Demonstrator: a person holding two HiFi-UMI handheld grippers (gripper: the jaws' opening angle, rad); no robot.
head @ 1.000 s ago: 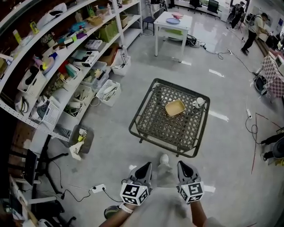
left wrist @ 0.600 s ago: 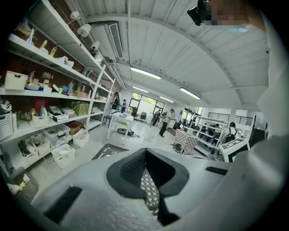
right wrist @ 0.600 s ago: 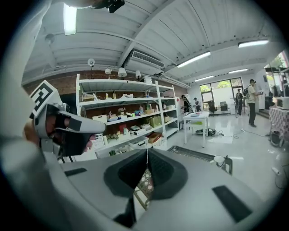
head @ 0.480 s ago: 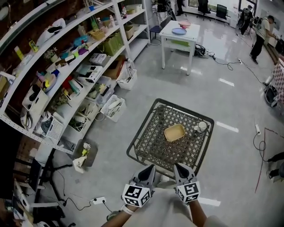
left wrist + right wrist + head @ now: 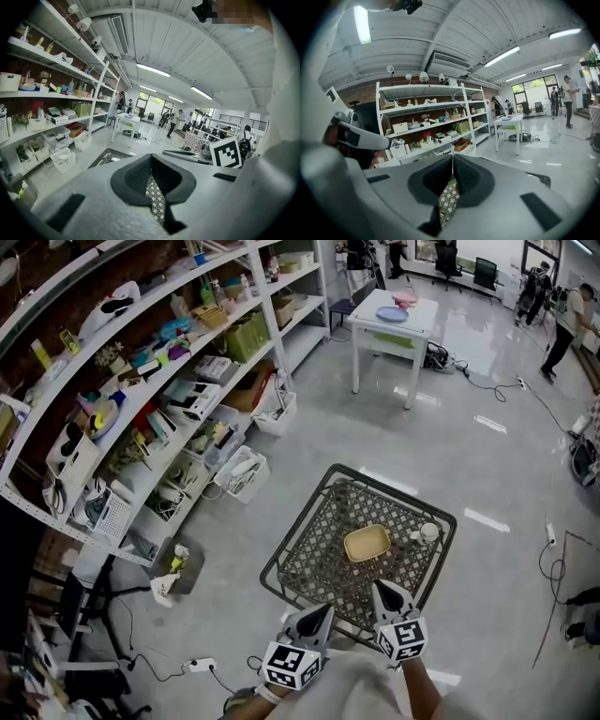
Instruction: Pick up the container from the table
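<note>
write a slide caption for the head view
Left gripper and right gripper, jaws shut, at the table edge; container lies untouched on it.

Table: near rim hidden behind the left gripper and right gripper.
White thing beside the container: too small to tell what it is.
Shelf: cut off at the left edge; clutter too small to name.
Gripper views: table shows only as a lattice sliver.

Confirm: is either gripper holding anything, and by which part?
Nothing is held. The left gripper and right gripper are both shut on nothing. The yellow container sits apart from them on the lattice table.
</note>
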